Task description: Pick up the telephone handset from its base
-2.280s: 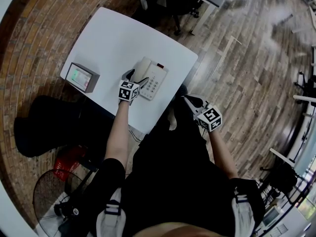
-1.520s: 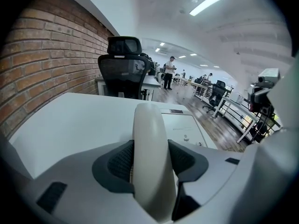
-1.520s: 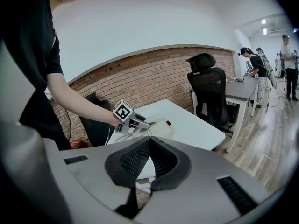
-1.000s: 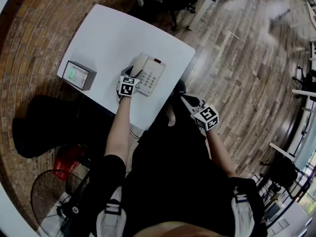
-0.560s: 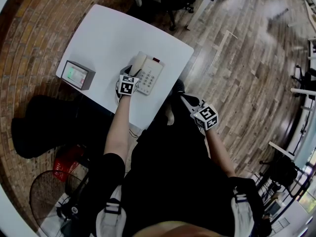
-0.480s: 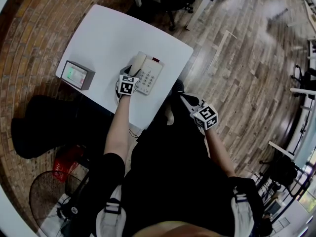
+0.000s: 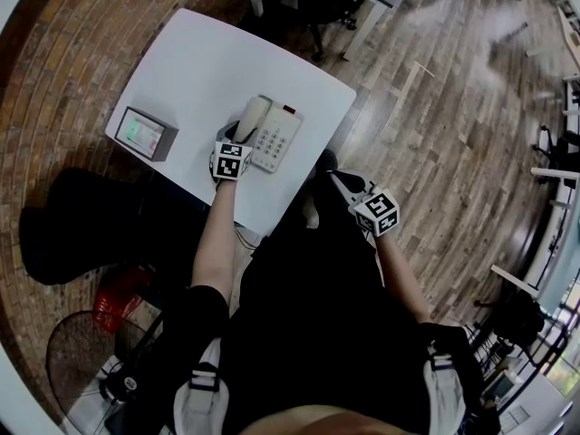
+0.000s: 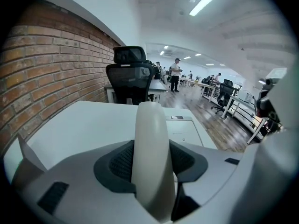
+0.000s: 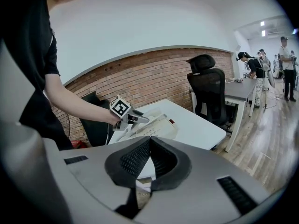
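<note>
Head view: the person's forearm and the marker cube cover most of the left gripper (image 7: 242, 134), so its jaws cannot be read here. A white rectangular table (image 7: 208, 62) carries a small grey box with a green screen (image 7: 145, 134) near its left edge. The cream push-button telephone base (image 7: 279, 139) sits near the front. The cream plastic telephone handset (image 7: 253, 116) lies along the base's left side, its near end under the gripper. The right gripper (image 7: 335, 178) hangs off the table, over the person's dark clothing.

Left gripper view: the handset's near end runs out of frame at the bottom. A black office chair (image 8: 131, 76) stands behind the table, against a red brick wall (image 8: 42, 78). The left gripper (image 8: 152, 161) pinches the handset (image 8: 150, 125) between both dark pads; whether it clears the base (image 8: 183, 130) is unclear.

Right gripper view: the right gripper (image 9: 149, 141) has its jaw tips pressed together, nothing between them. Beyond, the left gripper (image 9: 135, 118) clasps the handset (image 9: 152, 119) above the base (image 9: 163, 127).
</note>
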The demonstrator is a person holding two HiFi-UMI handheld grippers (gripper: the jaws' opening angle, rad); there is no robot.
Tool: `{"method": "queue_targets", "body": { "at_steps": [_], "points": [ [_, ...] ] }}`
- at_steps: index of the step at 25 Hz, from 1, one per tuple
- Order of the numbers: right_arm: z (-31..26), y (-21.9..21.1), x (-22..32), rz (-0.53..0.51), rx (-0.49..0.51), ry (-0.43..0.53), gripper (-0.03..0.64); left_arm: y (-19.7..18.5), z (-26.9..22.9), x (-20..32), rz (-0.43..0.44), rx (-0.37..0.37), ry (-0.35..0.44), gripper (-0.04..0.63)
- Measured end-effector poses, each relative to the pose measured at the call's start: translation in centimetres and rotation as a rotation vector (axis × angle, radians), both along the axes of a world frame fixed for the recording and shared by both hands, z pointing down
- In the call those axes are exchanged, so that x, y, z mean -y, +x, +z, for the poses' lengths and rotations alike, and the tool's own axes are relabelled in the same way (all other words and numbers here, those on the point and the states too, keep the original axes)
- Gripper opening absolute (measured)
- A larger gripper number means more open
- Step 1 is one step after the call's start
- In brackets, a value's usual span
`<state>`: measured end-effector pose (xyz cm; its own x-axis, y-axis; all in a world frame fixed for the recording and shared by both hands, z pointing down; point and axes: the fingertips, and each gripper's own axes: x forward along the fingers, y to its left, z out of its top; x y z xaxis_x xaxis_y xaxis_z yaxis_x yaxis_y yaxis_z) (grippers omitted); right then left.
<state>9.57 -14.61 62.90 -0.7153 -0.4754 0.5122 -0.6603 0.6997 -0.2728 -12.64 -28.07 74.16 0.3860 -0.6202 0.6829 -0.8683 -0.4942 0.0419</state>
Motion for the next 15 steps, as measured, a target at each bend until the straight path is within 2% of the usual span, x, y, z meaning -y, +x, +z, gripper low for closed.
{"method": "queue_targets", "body": {
  "at_steps": [9, 15],
  "points": [
    [0.1, -1.4, -0.9, -0.025, 0.009, 0.001, -0.003, -1.2, -2.7, -2.0, -0.009, 0.029, 0.072, 0.218],
    [-0.1, -2.2, -0.9, -0.033, 0.009, 0.018, -0.003, -1.1, -4.6, -3.5, -0.011, -0.001, 0.105, 0.218]
  ]
}}
